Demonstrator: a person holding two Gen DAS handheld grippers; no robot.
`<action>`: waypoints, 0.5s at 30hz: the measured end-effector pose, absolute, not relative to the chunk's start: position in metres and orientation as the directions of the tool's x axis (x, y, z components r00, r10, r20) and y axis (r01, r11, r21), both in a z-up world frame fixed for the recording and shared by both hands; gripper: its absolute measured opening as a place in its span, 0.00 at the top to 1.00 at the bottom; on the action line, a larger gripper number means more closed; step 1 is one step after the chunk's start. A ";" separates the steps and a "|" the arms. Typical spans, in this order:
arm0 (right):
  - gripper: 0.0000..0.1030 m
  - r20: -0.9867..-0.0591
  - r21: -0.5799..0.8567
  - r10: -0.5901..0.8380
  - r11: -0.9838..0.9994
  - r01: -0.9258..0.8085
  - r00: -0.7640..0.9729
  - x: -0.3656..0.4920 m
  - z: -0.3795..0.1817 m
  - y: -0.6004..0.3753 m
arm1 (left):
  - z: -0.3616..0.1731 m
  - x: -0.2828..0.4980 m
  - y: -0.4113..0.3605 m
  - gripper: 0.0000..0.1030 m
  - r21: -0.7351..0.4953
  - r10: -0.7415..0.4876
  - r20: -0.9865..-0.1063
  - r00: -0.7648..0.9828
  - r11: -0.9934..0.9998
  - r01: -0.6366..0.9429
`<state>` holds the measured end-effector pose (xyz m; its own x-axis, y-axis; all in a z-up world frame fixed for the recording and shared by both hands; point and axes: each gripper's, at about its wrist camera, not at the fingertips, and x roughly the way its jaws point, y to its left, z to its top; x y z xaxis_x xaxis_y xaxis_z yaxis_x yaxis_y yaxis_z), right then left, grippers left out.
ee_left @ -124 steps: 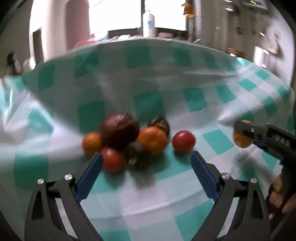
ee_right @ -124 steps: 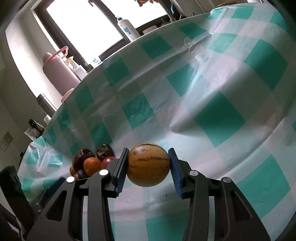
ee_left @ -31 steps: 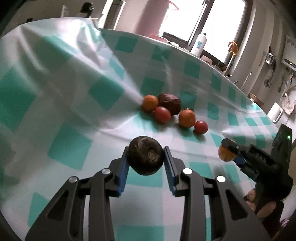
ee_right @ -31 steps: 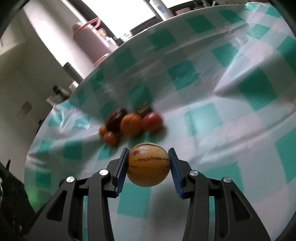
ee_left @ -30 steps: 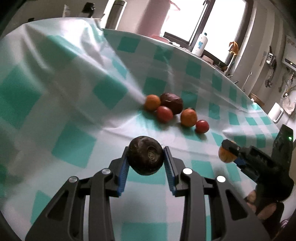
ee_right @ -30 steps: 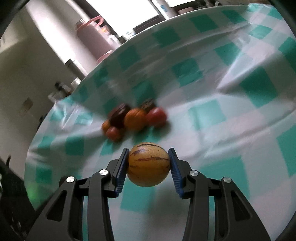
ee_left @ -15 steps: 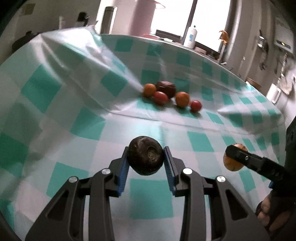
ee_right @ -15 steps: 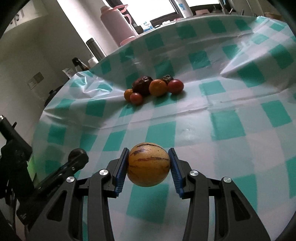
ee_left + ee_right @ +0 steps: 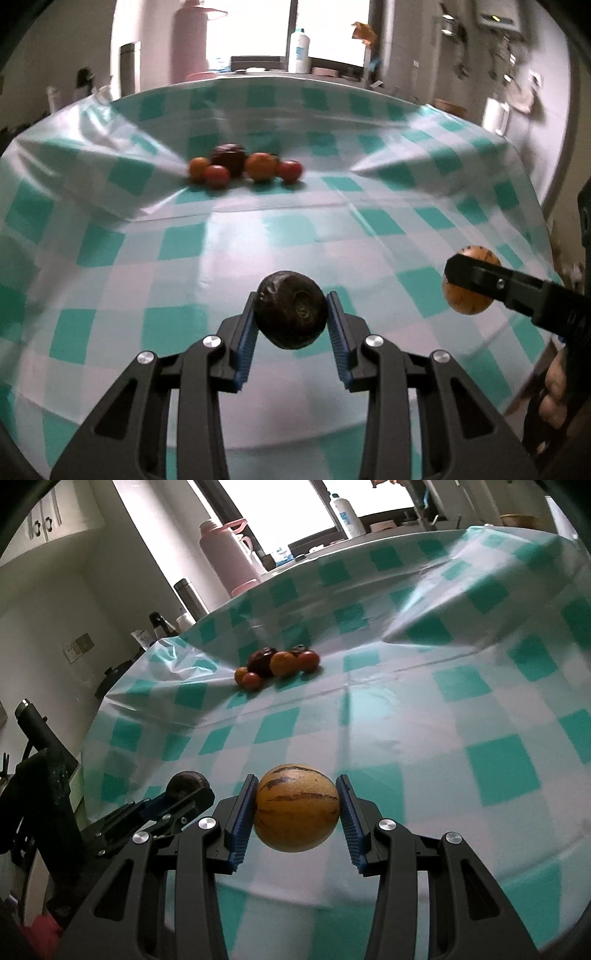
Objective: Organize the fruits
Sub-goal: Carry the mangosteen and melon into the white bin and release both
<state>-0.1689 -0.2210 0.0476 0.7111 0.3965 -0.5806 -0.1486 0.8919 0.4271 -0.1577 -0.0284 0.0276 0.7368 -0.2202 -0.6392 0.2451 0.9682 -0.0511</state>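
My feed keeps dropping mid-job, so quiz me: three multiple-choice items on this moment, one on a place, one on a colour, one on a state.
1. Where is the pile of fruit left on the checked tablecloth?
A. far side, beyond both grippers
B. under the left hand-held gripper
C. on the floor

2. What colour is the fruit in the right hand-held gripper?
A. green
B. yellow-orange with dark streaks
C. white

3. What state is the left hand-held gripper in?
A. open and empty
B. out of view
C. shut on a dark round fruit

Answers:
1 A: the pile lies far up the cloth in both views.
2 B: the striped fruit shows it.
3 C: both pads press the dark round fruit.
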 end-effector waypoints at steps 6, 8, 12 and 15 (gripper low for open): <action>0.58 -0.577 0.424 0.362 0.899 -0.110 0.732 -0.208 0.042 -0.260 | 0.023 -0.181 -0.075 0.65 0.011 -0.264 -0.652 0.711 0.934 0.358; 0.58 -0.579 0.414 0.335 0.906 -0.087 0.743 -0.225 0.039 -0.277 | 0.020 -0.191 -0.094 0.65 0.039 -0.282 -0.657 0.699 0.913 0.405; 0.58 -0.582 0.413 0.292 0.910 -0.034 0.759 -0.252 0.031 -0.307 | 0.014 -0.210 -0.132 0.65 0.080 -0.324 -0.676 0.662 0.861 0.503; 0.58 -0.585 0.410 0.246 0.912 0.021 0.773 -0.276 0.025 -0.332 | 0.012 -0.224 -0.160 0.65 0.118 -0.349 -0.681 0.643 0.815 0.567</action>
<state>-0.2760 -0.3320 0.0247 0.7726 0.2456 -0.5855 0.0211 0.9117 0.4103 -0.2245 -0.1598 0.0116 0.6433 -0.3490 -0.6814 0.5675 0.8148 0.1185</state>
